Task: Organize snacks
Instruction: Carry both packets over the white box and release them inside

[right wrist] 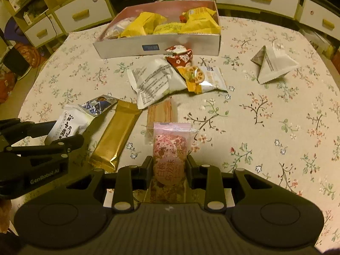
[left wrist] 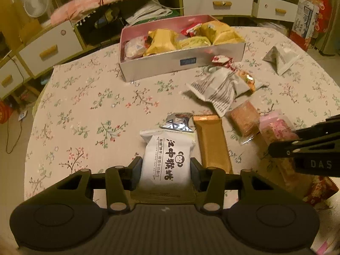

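Note:
My left gripper [left wrist: 166, 165] is shut on a white snack packet with black Chinese lettering [left wrist: 166, 161], low over the table. My right gripper [right wrist: 169, 164] is shut on a pink clear-wrapped pastry packet [right wrist: 170, 146]. An open cardboard box [left wrist: 182, 63] holding several yellow and red snack packs stands at the far side of the table; it also shows in the right wrist view [right wrist: 127, 46]. Loose on the table lie a gold bar [right wrist: 115, 136], a silver-blue packet [right wrist: 99, 104], an orange wafer [right wrist: 162, 110], a white pouch [right wrist: 153, 80] and a red flowered packet [right wrist: 180, 57].
A grey-white triangular packet [right wrist: 274, 65] lies apart at the right. A floral tablecloth [right wrist: 265, 127] covers the round table. Drawer cabinets [left wrist: 46, 48] and cluttered shelves stand behind it. The right gripper shows at the right edge of the left wrist view [left wrist: 306, 146].

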### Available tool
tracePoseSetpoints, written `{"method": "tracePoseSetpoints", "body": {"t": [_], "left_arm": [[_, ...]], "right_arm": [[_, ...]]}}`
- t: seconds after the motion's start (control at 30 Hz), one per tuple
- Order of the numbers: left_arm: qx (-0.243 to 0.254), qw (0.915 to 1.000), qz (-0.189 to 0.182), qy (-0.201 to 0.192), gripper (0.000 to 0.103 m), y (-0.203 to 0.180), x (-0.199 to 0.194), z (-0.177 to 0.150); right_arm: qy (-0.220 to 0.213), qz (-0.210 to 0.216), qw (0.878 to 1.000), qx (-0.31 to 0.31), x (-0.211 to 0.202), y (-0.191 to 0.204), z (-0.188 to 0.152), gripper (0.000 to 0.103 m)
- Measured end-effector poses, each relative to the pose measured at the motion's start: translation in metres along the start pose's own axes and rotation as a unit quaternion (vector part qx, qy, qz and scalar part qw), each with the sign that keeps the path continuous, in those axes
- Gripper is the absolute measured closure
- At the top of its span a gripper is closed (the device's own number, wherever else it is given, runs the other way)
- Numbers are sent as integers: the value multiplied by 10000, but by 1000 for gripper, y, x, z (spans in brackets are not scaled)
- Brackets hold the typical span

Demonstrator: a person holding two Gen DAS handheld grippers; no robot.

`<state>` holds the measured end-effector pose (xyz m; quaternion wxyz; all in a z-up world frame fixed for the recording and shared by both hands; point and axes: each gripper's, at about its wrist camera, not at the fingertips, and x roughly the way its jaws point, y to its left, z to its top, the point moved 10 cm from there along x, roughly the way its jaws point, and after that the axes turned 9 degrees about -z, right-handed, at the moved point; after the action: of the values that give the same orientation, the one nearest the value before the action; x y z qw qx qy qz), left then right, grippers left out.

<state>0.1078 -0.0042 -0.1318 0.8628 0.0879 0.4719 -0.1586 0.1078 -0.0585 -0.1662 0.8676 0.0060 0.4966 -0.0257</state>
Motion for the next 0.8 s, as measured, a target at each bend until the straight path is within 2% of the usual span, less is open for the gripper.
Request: {"method": "tracePoseSetpoints", "body": {"t": [0.33,0.57,0.8], "left_arm": [[-197,9989,-318,-276,50,-7,-11,25],[-665,9951,-433,-588,50,23,-24,62],[-914,9916,-573,-711,50,43,-4,114]], "right_arm": [[-87,158,9998,99,-11,-6,30,75],[-265,118,9992,260,-11,-29,69,75],[-526,388,9974,304,-6,-36,117,75]]}}
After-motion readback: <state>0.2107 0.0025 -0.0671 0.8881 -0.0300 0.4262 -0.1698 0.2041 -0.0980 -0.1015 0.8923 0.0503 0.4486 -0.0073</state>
